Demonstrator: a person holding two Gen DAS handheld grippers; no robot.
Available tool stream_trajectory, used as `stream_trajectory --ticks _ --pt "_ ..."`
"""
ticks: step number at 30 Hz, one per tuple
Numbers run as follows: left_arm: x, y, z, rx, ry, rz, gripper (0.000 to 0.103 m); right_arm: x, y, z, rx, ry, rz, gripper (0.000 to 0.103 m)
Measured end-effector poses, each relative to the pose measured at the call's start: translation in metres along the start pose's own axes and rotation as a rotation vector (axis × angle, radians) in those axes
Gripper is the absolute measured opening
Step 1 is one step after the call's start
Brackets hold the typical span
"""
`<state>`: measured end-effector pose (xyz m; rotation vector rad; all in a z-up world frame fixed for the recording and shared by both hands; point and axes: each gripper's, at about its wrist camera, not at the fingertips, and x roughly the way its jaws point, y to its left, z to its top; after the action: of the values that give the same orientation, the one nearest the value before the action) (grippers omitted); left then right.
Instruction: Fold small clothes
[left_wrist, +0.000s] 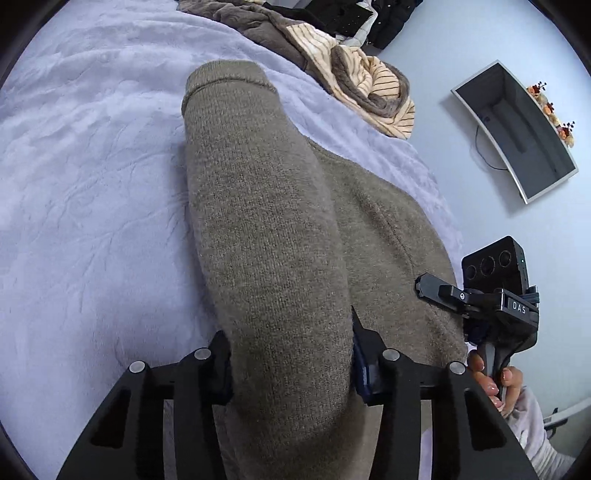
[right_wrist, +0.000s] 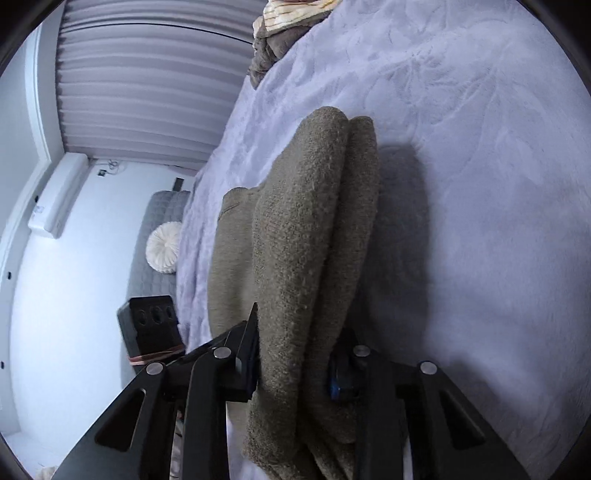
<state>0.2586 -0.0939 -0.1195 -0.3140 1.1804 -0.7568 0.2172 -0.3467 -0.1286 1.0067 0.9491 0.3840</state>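
here, left tongs (left_wrist: 291, 365) pinching olive sweater (left_wrist: 266, 221), right tongs (right_wrist: 293, 363) likewise

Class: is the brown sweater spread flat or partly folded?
Partly folded: the brown sweater shows doubled layers between the right gripper fingers.

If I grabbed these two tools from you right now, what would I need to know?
Left hand-held gripper: shut on the brown knit garment, at a sleeve-like part.
Right hand-held gripper: shut on the same garment, on bunched, doubled layers.
The garment lies partly on the lavender blanket.
Done: it is gathered and part-folded.
Left: lay it flat and finish the fold. A striped garment waits at the bed's far edge.
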Motion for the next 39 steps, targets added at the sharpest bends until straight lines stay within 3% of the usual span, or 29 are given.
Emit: stream_trajectory --ticks 5,11,17,23,26,29,30,33,36,39 --pt "-0.046 -0.026 -0.016 0.029 -0.021 -0.033 0.048 -0.013 0.04 -0.021 -0.001 0.006 0.08 0.03" --pt "-0.124 -0.04 -0.055 0.001 -0.063 -0.095 0.048 -0.035 0.094 -0.071 -0.041 0.019 0.135 0.03" --pt "-0.189 -0.038 -0.126 -0.009 -0.071 -0.047 0.049 -0.033 0.125 -0.135 -0.068 0.07 0.153 0.03" --pt "-0.22 -0.014 -0.204 -0.041 -0.048 0.03 0.049 -0.006 0.11 -0.198 -0.033 0.139 0.166 0.031" --pt "-0.21 0.005 -0.237 -0.058 -0.039 0.136 0.049 0.014 0.092 -0.218 -0.039 0.162 0.095 0.031" --pt "-0.196 0.028 -0.266 -0.112 -0.012 0.312 0.052 0.028 0.069 -0.232 -0.064 0.171 -0.146 0.033" --pt "-0.2 0.034 -0.275 -0.126 -0.044 0.325 0.057 0.028 0.064 -0.235 -0.069 0.157 -0.223 0.033" --pt "-0.223 0.043 -0.289 -0.168 -0.13 0.328 0.063 0.009 0.061 -0.24 -0.054 0.108 -0.23 0.037" --pt "-0.243 0.044 -0.29 -0.166 -0.188 0.393 0.063 -0.013 0.066 -0.234 -0.084 0.045 -0.257 0.04" --pt "-0.25 0.044 -0.281 -0.171 -0.23 0.394 0.063 -0.018 0.07 -0.227 -0.041 0.013 -0.193 0.041"
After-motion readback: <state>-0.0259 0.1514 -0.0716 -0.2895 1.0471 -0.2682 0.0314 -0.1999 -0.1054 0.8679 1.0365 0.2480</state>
